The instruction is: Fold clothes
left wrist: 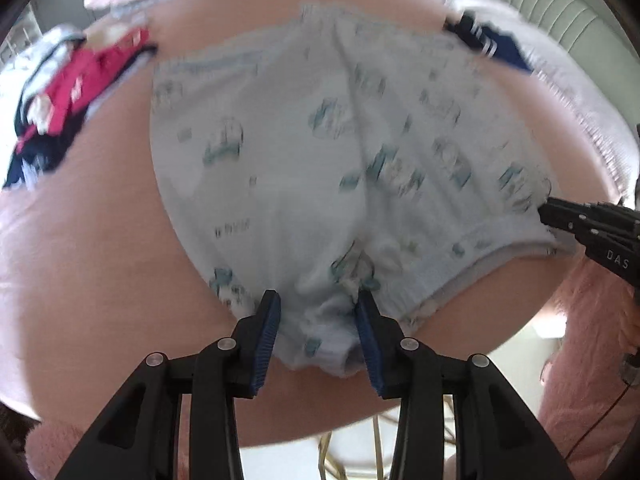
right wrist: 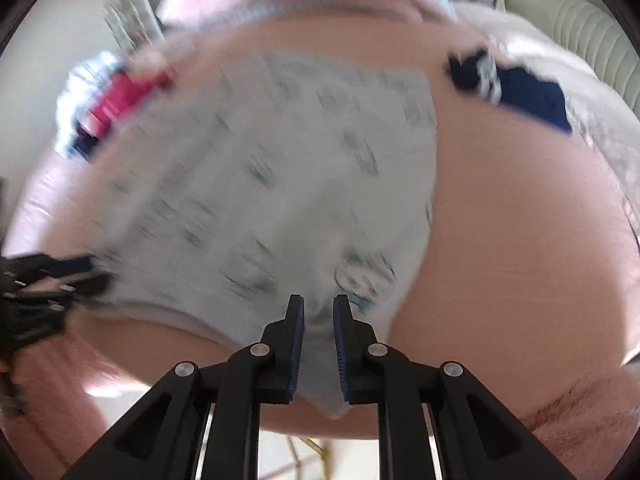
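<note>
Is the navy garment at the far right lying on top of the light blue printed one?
No: in the right wrist view the navy garment lies apart on the pink surface, clear of the light blue printed garment.

The garment (left wrist: 320, 168) is pale blue with small teal prints, perhaps little vehicles, though blur hides detail. It lies on a pink surface (left wrist: 100, 260). The pile of clothes (left wrist: 60, 108) is red, navy and white.

Soft daylight, heavy motion blur, strong fisheye bending in both views.

Light is even and fairly bright, with a glare patch at the lower right of the left wrist view; the printed garment (left wrist: 320, 160) smears, worst in the right wrist view, while the near gripper arms stay sharp; dark vignette fills the corners.
</note>
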A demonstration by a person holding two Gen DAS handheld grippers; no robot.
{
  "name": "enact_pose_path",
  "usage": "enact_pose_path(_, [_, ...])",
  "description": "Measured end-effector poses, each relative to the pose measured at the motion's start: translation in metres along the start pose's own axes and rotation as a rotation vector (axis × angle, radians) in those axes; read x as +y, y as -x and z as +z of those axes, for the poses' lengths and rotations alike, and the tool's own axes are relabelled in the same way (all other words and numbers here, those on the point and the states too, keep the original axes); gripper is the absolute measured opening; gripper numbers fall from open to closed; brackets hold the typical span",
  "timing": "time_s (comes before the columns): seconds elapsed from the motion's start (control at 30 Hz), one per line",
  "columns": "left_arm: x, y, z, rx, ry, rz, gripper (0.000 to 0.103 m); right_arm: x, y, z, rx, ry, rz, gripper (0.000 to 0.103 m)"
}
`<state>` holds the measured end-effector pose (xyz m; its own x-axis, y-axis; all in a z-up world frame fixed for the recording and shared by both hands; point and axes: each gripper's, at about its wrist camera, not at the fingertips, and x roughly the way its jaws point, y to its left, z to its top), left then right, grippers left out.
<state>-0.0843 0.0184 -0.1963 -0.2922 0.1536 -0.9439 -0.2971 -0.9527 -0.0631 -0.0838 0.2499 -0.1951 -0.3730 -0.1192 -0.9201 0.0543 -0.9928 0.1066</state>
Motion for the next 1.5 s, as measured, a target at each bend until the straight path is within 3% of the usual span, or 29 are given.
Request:
enact_pose_path(0.2, [0.013, 0.016, -0.028, 0.024, 0.047, -0.087, 0.035, -0.024, 0.016, -0.027, -0.012, -0.064, 0.028, 0.008])
enact_pose_path(0.37, [0.045, 0.027, -0.035, -0.071, 0.309, -0.248, 0.035, -0.034, 0.034, -0.027, -0.068, -0.14, 0.113, 0.014])
enact_pose_path(0.5, [0.039, 0.034, -0.034, -0.139, 0.328, -0.235, 0.035, -0.036, 0.045, -0.022, -0.123, -0.174, 0.173, 0.014])
enact_pose_path(0.63, [0.036, 0.05, -0.032, -0.25, 0.341, -0.282, 0.035, -0.022, 0.037, -0.011, -0.117, -0.111, 0.143, 0.014])
enact_pose_path(0.7, [0.029, 0.044, -0.026, -0.228, 0.331, -0.232, 0.035, -0.017, 0.027, -0.008, -0.087, -0.097, 0.104, 0.014])
enact_pose_path(0.8, [0.025, 0.011, -0.025, -0.065, 0.291, -0.083, 0.035, -0.017, 0.005, -0.016, 0.001, -0.088, 0.064, 0.013])
enact_pose_path(0.83, [0.025, 0.004, -0.029, -0.027, 0.284, -0.066, 0.035, -0.017, 0.008, -0.02, -0.004, -0.078, 0.059, 0.013])
enact_pose_path(1.03, [0.016, 0.007, -0.046, -0.017, 0.22, -0.049, 0.035, -0.025, 0.023, -0.047, -0.015, -0.061, 0.07, 0.013])
enact_pose_path(1.1, [0.022, 0.012, -0.047, -0.029, 0.26, -0.101, 0.035, -0.031, 0.029, -0.051, -0.022, -0.087, 0.093, 0.013])
enact_pose_path(1.2, [0.052, 0.023, -0.047, -0.108, 0.459, -0.33, 0.035, -0.043, 0.042, -0.056, -0.079, -0.182, 0.159, 0.014])
enact_pose_path(1.23, [0.06, 0.023, -0.047, -0.123, 0.511, -0.371, 0.035, -0.049, 0.046, -0.058, -0.104, -0.224, 0.195, 0.014])
enact_pose_path(1.3, [0.072, 0.021, -0.046, -0.141, 0.559, -0.373, 0.035, -0.057, 0.047, -0.061, -0.117, -0.28, 0.241, 0.015])
enact_pose_path(1.4, [0.075, 0.011, -0.047, -0.098, 0.601, -0.342, 0.035, -0.061, 0.039, -0.061, -0.078, -0.291, 0.207, 0.019])
enact_pose_path(1.5, [0.073, 0.001, -0.046, -0.099, 0.626, -0.409, 0.035, -0.069, 0.034, -0.065, -0.063, -0.329, 0.2, 0.02])
